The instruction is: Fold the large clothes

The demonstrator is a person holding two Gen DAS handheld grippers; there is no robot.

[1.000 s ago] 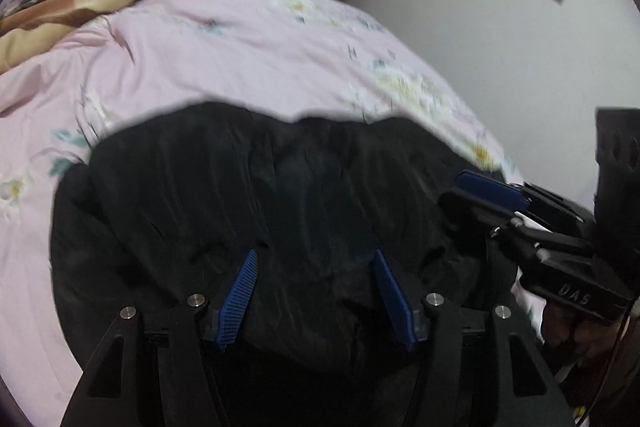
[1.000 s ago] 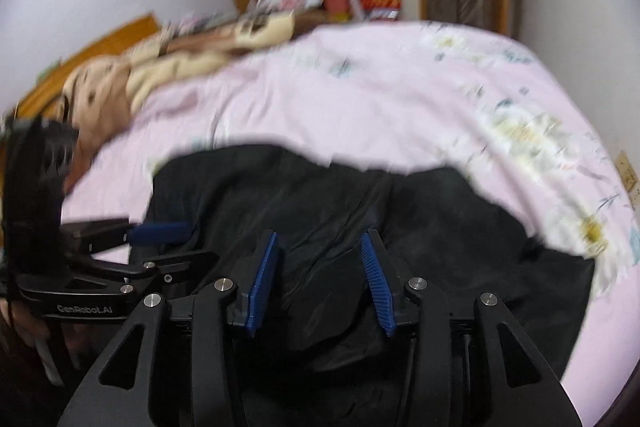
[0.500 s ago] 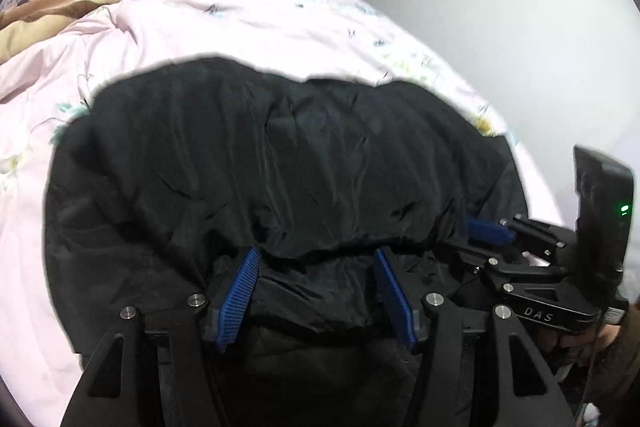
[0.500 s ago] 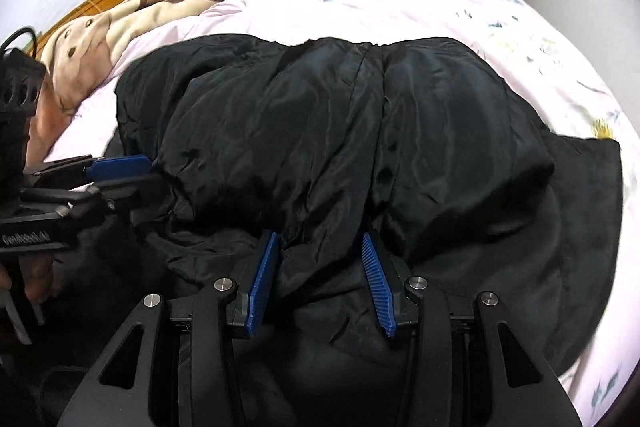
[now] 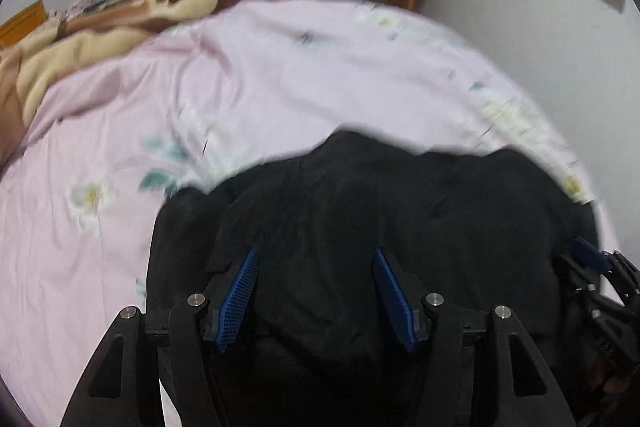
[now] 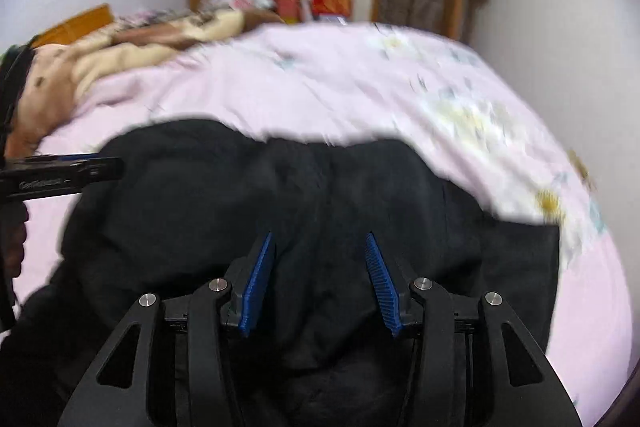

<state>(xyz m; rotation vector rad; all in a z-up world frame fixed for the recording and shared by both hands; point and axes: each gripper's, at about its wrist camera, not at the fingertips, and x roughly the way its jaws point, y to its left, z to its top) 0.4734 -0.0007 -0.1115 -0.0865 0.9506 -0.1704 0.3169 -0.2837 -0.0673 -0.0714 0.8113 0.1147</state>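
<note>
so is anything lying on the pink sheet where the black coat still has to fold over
Nothing visible does. The black coat sits bunched at the near edge, and the pink sheet beyond it is bare up to the beige blanket, which lies well off at the far left.

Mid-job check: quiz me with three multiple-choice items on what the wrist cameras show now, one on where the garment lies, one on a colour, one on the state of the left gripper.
1. Where does the black garment lie?
A. On the pink bedspread
B. On a wooden floor
C. On a hanger

2. What colour are the pads of the right gripper?
A. Red
B. Blue
C. White

3. How does the left gripper stand?
A. Shut with nothing between the pads
B. Out of view
C. Jaws apart with black fabric bunched between them

Answers:
1 A: pink floral cloth surrounds the garment in both views.
2 B: both ribbed pads show blue.
3 C: dark fabric fills the gap between the parted pads.
</note>
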